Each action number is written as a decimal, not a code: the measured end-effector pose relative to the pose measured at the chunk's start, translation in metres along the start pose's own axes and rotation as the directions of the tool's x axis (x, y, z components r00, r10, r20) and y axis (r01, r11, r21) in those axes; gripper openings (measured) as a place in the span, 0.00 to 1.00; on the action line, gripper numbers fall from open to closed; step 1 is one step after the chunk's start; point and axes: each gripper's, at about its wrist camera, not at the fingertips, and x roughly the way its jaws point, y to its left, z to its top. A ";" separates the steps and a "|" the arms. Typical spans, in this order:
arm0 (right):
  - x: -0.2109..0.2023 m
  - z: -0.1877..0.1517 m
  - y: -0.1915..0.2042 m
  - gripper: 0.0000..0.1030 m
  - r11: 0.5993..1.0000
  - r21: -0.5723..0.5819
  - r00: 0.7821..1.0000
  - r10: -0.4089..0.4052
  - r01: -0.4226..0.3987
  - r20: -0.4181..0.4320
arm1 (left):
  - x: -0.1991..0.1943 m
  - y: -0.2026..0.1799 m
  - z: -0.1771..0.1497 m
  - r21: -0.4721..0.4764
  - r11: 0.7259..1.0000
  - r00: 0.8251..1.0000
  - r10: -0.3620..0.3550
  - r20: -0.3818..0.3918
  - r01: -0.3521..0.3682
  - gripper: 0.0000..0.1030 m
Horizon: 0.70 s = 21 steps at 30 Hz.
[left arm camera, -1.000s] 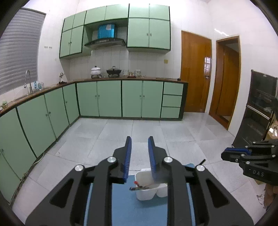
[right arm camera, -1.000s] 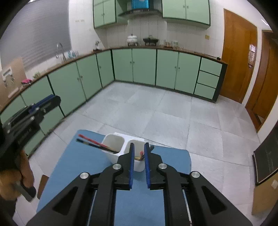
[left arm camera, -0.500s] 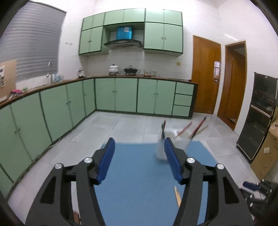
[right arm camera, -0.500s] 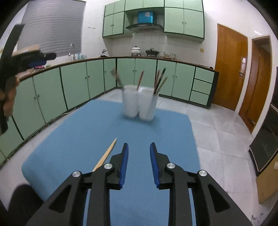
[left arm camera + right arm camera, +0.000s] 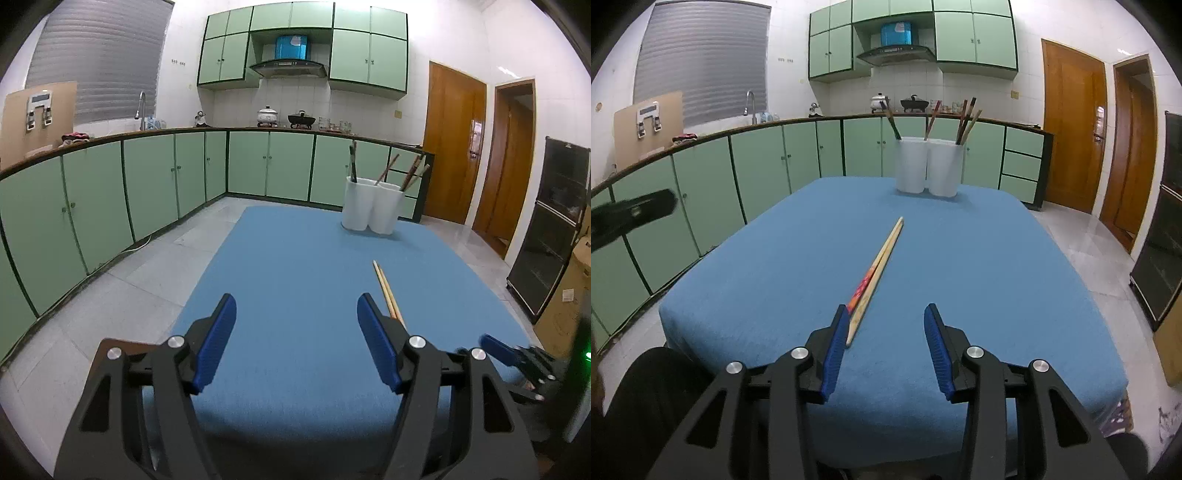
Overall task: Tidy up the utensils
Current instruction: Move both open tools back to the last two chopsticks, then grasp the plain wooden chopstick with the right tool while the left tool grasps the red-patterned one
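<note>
Since a second ago you have brought both tools down from high above the table to low over its near edge, and both have spread from nearly closed to wide apart. Your left tool (image 5: 295,339) hangs open over the blue table (image 5: 295,277), gripping nothing. Your right tool (image 5: 885,345) is also open and empty. A pair of wooden chopsticks (image 5: 877,273) lies flat on the table, side by side and touching, pointing toward the far end; their near ends sit just beside the inner face of the right tool's left finger (image 5: 836,347). In the left view the chopsticks (image 5: 384,288) run behind that tool's right finger (image 5: 378,343). At the far end stands a white two-cup holder (image 5: 927,168) with several chopsticks standing tilted in it
</note>
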 end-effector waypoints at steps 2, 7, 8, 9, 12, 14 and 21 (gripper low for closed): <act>0.008 -0.007 0.008 0.41 1.000 -0.001 1.000 0.002 -0.002 -0.016 | -0.004 -0.005 -0.006 0.017 1.000 1.000 -0.006 0.014 0.005 0.66; 0.025 -0.019 0.021 0.41 1.000 -0.007 1.000 0.003 -0.003 -0.031 | -0.006 0.002 -0.016 -0.020 1.000 1.000 -0.008 0.017 0.009 0.66; 0.030 -0.021 0.022 0.41 1.000 -0.012 0.999 0.001 -0.002 -0.038 | -0.005 0.003 -0.015 -0.028 1.000 1.000 -0.003 0.016 0.003 0.66; 0.032 -0.024 0.023 0.41 1.000 -0.014 0.999 -0.002 0.001 -0.043 | -0.005 0.007 -0.016 -0.037 0.999 1.000 0.001 0.015 -0.001 0.66; 0.040 -0.030 0.023 0.41 1.000 -0.012 0.998 -0.016 0.015 -0.059 | -0.004 0.011 -0.015 -0.050 0.999 1.000 0.015 0.018 -0.014 0.66; 0.041 -0.030 0.023 0.41 1.000 -0.020 0.998 -0.023 0.022 -0.050 | -0.004 0.012 -0.016 -0.056 0.998 1.000 0.018 0.017 -0.017 0.66; 0.045 -0.031 0.019 0.19 0.999 -0.020 0.998 -0.038 0.037 -0.041 | -0.001 0.009 -0.017 -0.053 0.998 1.000 0.016 0.001 -0.015 0.66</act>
